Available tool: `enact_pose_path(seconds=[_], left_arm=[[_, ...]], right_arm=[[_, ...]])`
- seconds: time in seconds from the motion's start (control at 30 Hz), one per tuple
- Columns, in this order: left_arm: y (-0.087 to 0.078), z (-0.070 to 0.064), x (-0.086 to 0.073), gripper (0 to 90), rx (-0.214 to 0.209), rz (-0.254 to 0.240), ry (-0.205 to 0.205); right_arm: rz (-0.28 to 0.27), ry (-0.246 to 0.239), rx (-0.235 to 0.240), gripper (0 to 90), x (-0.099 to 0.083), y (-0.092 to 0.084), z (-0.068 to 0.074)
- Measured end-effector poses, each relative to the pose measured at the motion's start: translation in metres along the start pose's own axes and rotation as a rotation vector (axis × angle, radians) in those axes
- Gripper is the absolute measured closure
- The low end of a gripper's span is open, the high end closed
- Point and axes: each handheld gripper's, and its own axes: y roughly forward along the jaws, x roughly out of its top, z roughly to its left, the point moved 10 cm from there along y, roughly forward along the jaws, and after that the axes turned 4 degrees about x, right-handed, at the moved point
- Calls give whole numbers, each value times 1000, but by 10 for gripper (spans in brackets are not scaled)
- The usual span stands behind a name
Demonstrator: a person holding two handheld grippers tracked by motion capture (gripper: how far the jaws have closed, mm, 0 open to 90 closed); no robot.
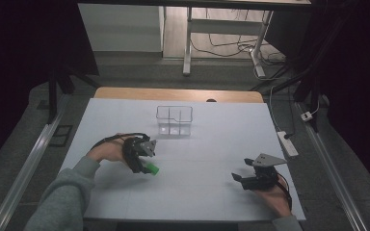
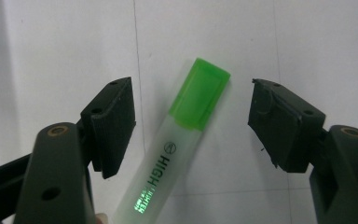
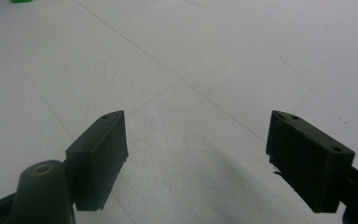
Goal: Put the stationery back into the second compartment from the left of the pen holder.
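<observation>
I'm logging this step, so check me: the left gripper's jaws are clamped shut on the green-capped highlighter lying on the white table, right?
Not quite. The left gripper is not clamped: in the left gripper view its jaws stand open, one on each side of the green-capped highlighter, with a gap between each and the pen. The rest holds: the highlighter lies on the white table.

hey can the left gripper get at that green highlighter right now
Probably yes. The left gripper is open, with the highlighter lying on the white table between its jaws, nothing in the way.
</observation>
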Motion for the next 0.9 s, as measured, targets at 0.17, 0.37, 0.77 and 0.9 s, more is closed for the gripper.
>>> enact_pose_path(seconds=[0.17, 0.37, 0.77, 0.9], left_arm=[[5, 0, -1, 321, -24, 21, 22], [11, 0, -2, 334, -43, 34, 40], [15, -1, 0, 410, -61, 59, 81], [17, -1, -3, 425, -65, 72, 88]], right_arm=[[3, -1, 2, 201, 0, 0, 0], [4, 0, 5, 201, -1, 1, 0], [11, 1, 4, 199, -2, 2, 0], [15, -2, 5, 199, -2, 2, 0]])
